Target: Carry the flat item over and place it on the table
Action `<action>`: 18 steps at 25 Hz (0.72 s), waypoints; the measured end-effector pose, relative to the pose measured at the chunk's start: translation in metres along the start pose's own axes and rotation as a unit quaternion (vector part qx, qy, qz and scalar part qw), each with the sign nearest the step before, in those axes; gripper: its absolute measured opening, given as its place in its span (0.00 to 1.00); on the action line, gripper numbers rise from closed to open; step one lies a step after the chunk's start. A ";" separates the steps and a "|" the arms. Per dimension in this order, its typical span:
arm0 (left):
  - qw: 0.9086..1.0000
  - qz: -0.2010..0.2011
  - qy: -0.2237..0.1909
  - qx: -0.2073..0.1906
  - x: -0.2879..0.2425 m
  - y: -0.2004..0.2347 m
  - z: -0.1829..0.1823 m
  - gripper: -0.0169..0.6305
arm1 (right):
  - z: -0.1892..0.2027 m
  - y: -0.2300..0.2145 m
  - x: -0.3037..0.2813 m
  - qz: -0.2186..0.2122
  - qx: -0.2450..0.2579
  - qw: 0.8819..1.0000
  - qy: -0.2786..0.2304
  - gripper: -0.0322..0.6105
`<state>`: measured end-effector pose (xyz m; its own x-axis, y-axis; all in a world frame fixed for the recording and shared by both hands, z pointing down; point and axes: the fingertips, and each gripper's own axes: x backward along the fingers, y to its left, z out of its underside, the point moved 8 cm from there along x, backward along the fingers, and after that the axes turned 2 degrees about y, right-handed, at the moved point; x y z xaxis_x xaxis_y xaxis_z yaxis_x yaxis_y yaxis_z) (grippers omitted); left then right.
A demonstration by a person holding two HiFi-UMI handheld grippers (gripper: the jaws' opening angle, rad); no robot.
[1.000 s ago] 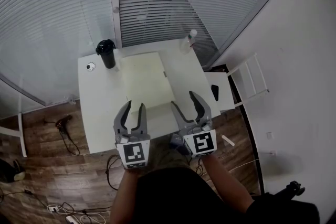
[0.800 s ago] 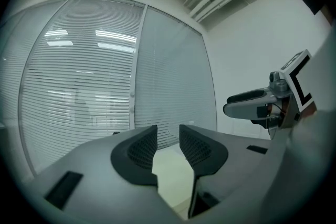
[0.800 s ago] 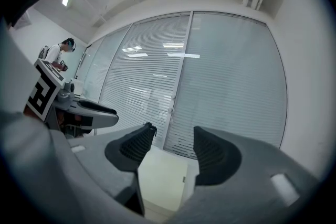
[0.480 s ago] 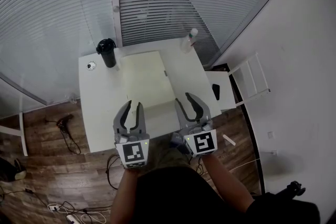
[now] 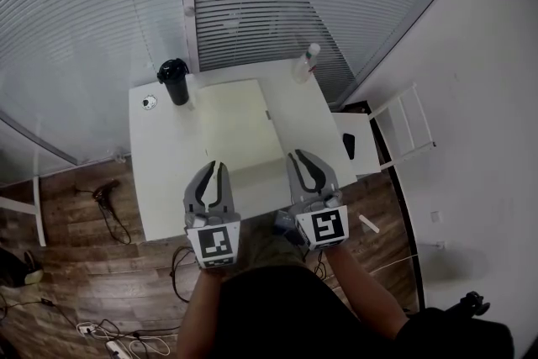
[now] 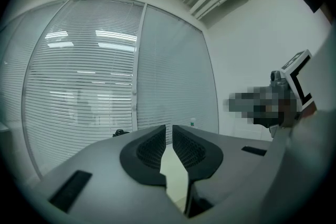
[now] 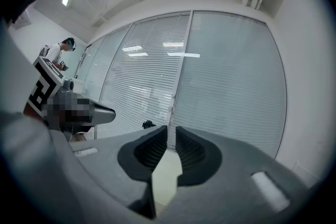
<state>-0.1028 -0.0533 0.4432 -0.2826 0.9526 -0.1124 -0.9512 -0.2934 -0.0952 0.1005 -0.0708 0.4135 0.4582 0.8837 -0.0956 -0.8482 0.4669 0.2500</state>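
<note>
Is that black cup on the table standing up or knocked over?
Upright: the black cup stands on its base near the white table's far left corner, top facing up.

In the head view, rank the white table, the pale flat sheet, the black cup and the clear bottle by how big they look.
Largest: white table.
Then the pale flat sheet lying on it.
Last, black cup and clear bottle: both small, too alike to rank.
</note>
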 end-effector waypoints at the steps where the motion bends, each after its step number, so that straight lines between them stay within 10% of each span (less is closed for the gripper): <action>1: 1.000 0.000 0.001 -0.001 0.001 0.000 0.001 0.09 | 0.000 0.001 0.000 -0.001 0.003 1.000 0.001 0.12; 18: 1.000 -0.011 0.012 0.003 0.012 0.004 0.007 0.05 | 0.009 0.003 -0.001 -0.015 -0.011 1.000 0.005 0.05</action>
<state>-0.1107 -0.0422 0.4483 -0.2595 0.9564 -0.1340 -0.9576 -0.2728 -0.0926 0.0994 -0.0706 0.4232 0.4806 0.8697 -0.1122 -0.8399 0.4933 0.2261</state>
